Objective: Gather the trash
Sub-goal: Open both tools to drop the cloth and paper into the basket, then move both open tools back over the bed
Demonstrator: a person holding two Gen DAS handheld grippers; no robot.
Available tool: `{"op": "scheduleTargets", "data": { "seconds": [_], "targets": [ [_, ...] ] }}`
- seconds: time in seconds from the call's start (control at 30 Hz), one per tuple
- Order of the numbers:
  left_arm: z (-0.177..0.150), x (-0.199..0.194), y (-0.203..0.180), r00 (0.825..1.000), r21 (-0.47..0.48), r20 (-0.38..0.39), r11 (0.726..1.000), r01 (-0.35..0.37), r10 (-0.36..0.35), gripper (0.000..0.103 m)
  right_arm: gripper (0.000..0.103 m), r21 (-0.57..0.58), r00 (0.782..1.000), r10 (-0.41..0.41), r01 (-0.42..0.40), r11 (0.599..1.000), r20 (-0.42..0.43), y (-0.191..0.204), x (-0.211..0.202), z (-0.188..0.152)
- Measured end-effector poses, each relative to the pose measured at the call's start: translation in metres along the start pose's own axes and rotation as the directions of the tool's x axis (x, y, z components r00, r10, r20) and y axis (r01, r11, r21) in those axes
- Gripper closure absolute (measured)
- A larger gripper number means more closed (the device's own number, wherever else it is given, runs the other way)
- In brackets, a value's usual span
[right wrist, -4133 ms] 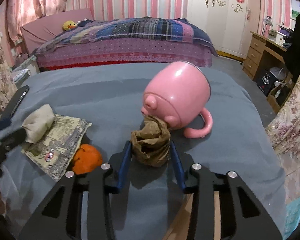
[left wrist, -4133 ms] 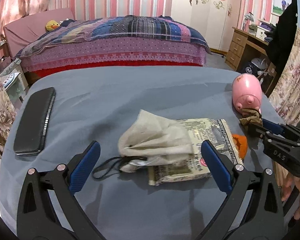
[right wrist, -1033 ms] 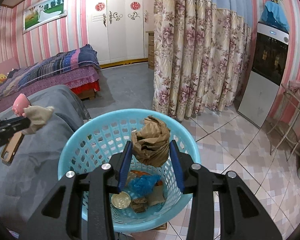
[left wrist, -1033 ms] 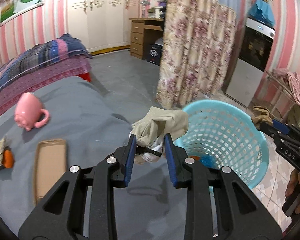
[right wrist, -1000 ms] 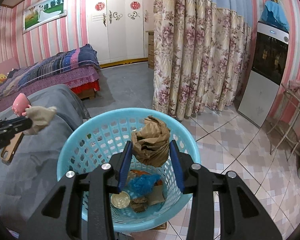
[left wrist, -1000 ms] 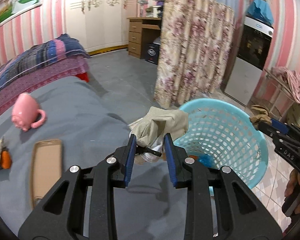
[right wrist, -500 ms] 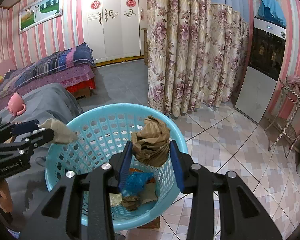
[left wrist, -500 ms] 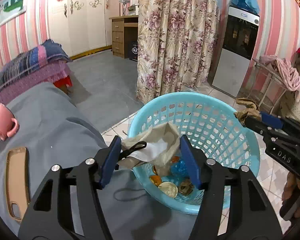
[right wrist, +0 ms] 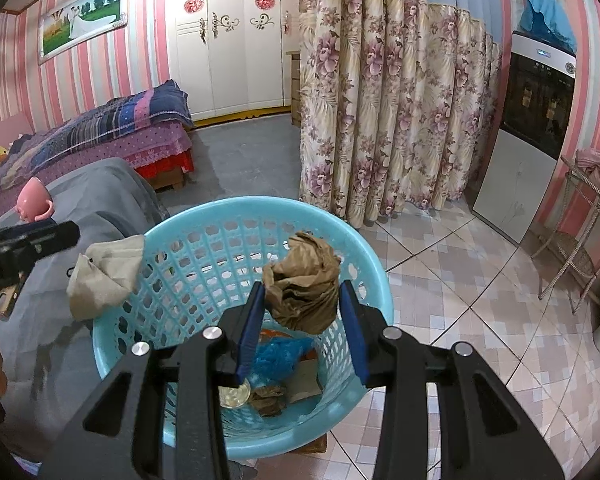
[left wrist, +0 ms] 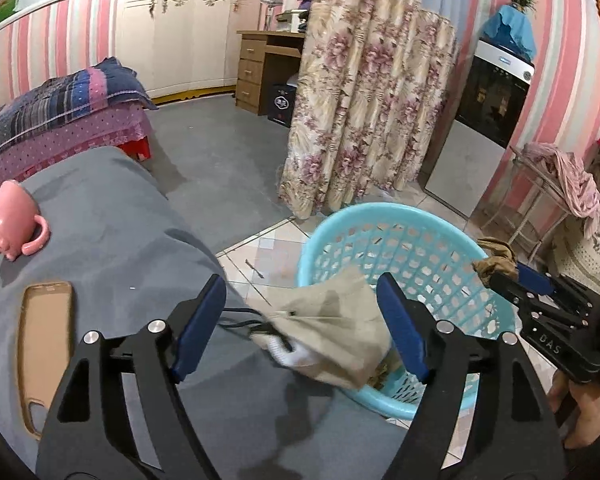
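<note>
My left gripper point(left wrist: 300, 324) is open, jaws wide apart. A beige cloth mask with black strings point(left wrist: 332, 332) hangs loose between them, blurred, at the near rim of the light-blue basket point(left wrist: 416, 216). In the right wrist view the mask point(right wrist: 104, 272) is in the air at the basket's left rim point(right wrist: 172, 224). My right gripper point(right wrist: 300, 320) is shut on a crumpled brown paper ball point(right wrist: 304, 284) above the basket. It also shows in the left wrist view point(left wrist: 496, 264).
The basket holds a blue wrapper point(right wrist: 280, 356), a round lid point(right wrist: 232, 396) and brown scraps. A pink mug point(left wrist: 12, 224) and a phone case point(left wrist: 44, 344) lie on the grey table point(left wrist: 120, 240). A flowered curtain point(left wrist: 360, 120) hangs behind the basket.
My left gripper has opened wide and let go of the mask, which is dropping at the basket's rim. My right gripper still holds the paper ball over the basket.
</note>
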State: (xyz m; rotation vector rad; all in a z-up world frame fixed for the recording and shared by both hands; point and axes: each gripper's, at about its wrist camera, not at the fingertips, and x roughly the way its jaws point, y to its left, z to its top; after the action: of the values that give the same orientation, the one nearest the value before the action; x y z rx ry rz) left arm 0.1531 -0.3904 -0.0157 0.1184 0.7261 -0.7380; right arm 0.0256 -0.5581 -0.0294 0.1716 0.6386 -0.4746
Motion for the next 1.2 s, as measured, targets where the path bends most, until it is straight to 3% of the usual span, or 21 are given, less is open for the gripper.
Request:
{"op": "scheduleTargets", "data": {
  "seconds": [0.23, 0.3, 0.33, 0.37, 0.53, 0.6, 0.73, 0.93, 1.0, 1.2],
  "targets": [
    [-0.015, 0.019, 0.006, 0.994, 0.002, -0.106, 0.999, 0.042, -0.041, 0.024, 0.064, 0.022, 1.000, 0.000, 0.000, 1.000, 0.000, -0.006, 0.001, -0.001],
    [-0.021, 0.028, -0.005, 0.992, 0.044, -0.125, 0.999, 0.031, -0.025, 0.032, 0.064, 0.023, 1.000, 0.001, -0.001, 1.000, -0.003, -0.007, 0.001, -0.001],
    [-0.024, 0.031, -0.010, 0.991, 0.073, -0.134, 0.997, 0.031, -0.021, 0.046, 0.064, 0.020, 1.000, 0.000, 0.000, 1.000, -0.004, -0.006, 0.001, -0.002],
    [-0.025, 0.033, -0.014, 0.989, 0.089, -0.145, 0.995, 0.041, -0.028, 0.054, 0.064, 0.018, 1.000, -0.001, 0.001, 1.000, -0.005, -0.007, 0.001, -0.002],
    [-0.024, 0.021, -0.012, 0.995, 0.094, -0.101, 0.995, 0.027, -0.018, 0.053, 0.064, 0.011, 1.000, -0.001, 0.001, 1.000, -0.012, -0.002, 0.002, -0.003],
    [-0.021, 0.012, -0.006, 0.997, 0.080, -0.076, 0.997, 0.006, 0.000, 0.049, 0.064, 0.013, 1.000, 0.002, -0.001, 1.000, -0.015, 0.001, 0.003, -0.003],
    [-0.015, -0.008, 0.016, 0.995, 0.051, -0.010, 0.994, -0.098, 0.098, 0.024, 0.064, 0.021, 1.000, 0.010, -0.009, 1.000, -0.021, 0.013, 0.008, -0.002],
    [-0.009, -0.032, 0.047, 0.986, 0.012, 0.022, 0.986, -0.168, 0.167, 0.012, 0.059, 0.034, 0.999, -0.002, 0.003, 0.999, -0.033, 0.031, 0.021, 0.000],
    [-0.007, -0.039, 0.058, 0.982, -0.002, 0.027, 0.983, -0.185, 0.185, 0.011, 0.036, 0.036, 1.000, -0.006, 0.007, 0.999, -0.029, 0.036, 0.023, -0.001],
    [-0.001, -0.062, 0.096, 0.976, -0.078, 0.050, 0.975, -0.210, 0.214, 0.010, 0.015, 0.014, 0.999, -0.033, 0.033, 0.999, -0.004, 0.051, 0.023, 0.003]
  ]
}}
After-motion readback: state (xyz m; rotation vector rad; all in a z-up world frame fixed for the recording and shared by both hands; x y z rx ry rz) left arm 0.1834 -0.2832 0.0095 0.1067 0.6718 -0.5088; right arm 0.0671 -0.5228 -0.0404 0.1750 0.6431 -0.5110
